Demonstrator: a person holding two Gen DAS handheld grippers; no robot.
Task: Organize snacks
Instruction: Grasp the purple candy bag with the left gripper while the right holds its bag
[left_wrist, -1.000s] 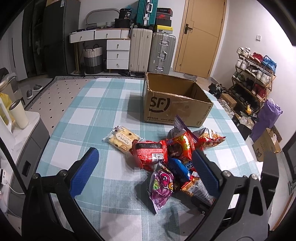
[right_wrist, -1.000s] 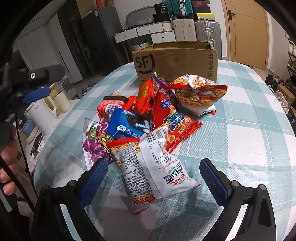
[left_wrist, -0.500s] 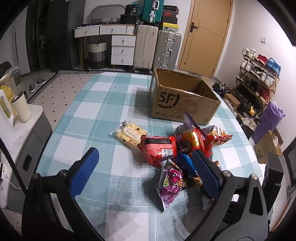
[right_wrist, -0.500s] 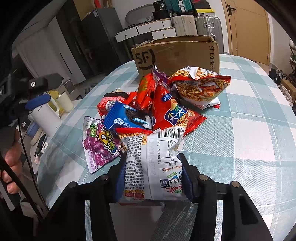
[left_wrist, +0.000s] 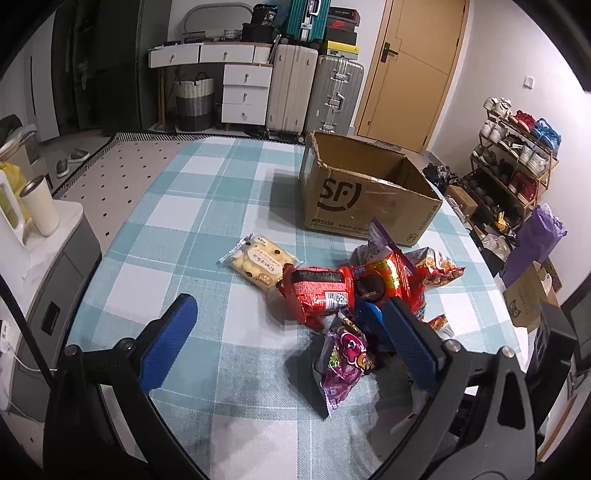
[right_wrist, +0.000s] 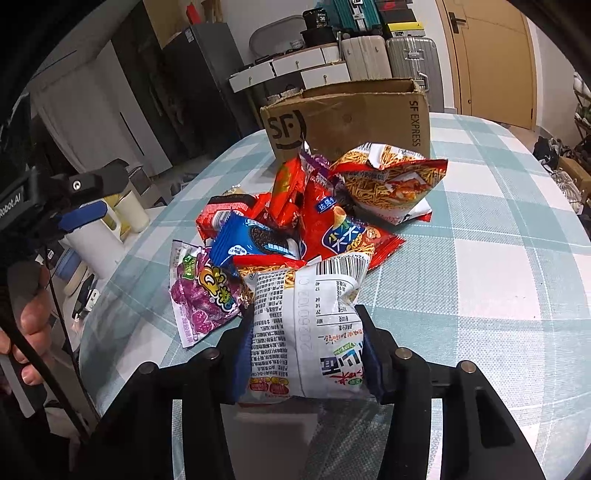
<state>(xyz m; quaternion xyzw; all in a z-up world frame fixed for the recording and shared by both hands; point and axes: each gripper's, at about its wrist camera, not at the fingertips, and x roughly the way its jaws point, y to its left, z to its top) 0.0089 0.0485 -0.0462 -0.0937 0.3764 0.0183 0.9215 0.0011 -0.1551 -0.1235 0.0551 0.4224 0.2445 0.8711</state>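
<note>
My right gripper (right_wrist: 304, 350) is shut on a white snack bag (right_wrist: 310, 317) with its printed back facing me, squeezed between both pads just above the cloth. Behind it lies a heap of snacks: a purple bag (right_wrist: 201, 295), a blue cookie pack (right_wrist: 255, 242), red bags (right_wrist: 332, 225) and a noodle-snack bag (right_wrist: 388, 181). An open cardboard box (right_wrist: 347, 118) stands beyond the heap. My left gripper (left_wrist: 291, 343) hangs open over the table, left of the same heap (left_wrist: 351, 291). A pale biscuit pack (left_wrist: 258, 264) lies apart to the left of the pile.
The table wears a teal checked cloth (left_wrist: 192, 229). The box (left_wrist: 365, 195) sits at its far right. A side unit with a white cup (left_wrist: 40, 206) stands left of the table. Suitcases (left_wrist: 314, 96) and a shoe rack (left_wrist: 517, 155) line the room behind.
The right gripper closed from wide open onto the white snack bag and has lifted it slightly. The left gripper stayed open and barely shifted.
</note>
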